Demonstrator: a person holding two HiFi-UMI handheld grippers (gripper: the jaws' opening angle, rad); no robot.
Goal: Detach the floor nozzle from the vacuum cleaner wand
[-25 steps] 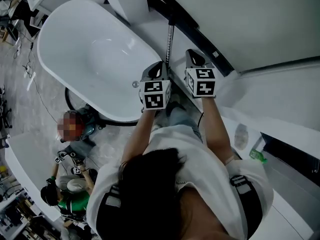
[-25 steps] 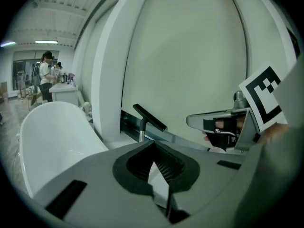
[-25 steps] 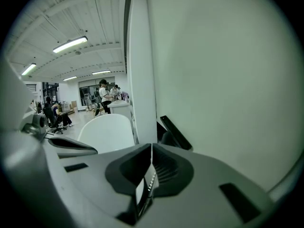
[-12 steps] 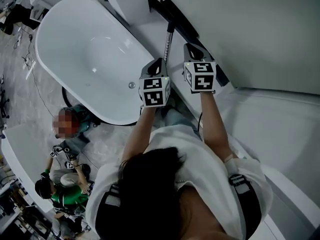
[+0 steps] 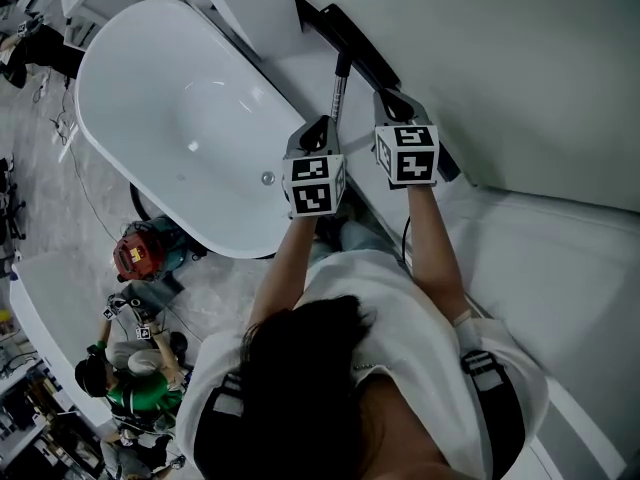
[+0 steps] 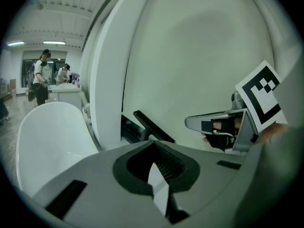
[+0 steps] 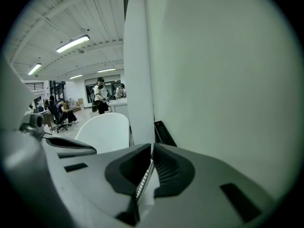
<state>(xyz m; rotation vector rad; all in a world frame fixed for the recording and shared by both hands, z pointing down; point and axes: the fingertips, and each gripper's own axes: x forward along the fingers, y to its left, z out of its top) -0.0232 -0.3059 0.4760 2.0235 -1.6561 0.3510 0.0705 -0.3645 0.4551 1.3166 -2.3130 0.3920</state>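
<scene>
In the head view a metal vacuum wand (image 5: 338, 93) runs up to a black floor nozzle (image 5: 347, 30) that lies along the foot of the wall. The wand's lower part is hidden behind the grippers. My left gripper (image 5: 320, 128) is just left of the wand and my right gripper (image 5: 392, 98) just right of it; both are shut and hold nothing. The left gripper view shows the nozzle (image 6: 153, 126) ahead of the closed left gripper (image 6: 151, 139), with the right gripper (image 6: 195, 123) beside it. The right gripper view shows the nozzle (image 7: 164, 133) past the closed right gripper (image 7: 152, 146).
A white oval bathtub (image 5: 180, 118) stands left of the wand. A pale wall panel (image 5: 500, 58) rises on the right. A red machine (image 5: 135, 253) with a black hose (image 5: 140, 200) sits on the floor below the tub. People (image 5: 130, 368) crouch at lower left.
Both grippers have moved a little forward, closer to the nozzle and the wall. Their jaws have stayed shut and empty.
</scene>
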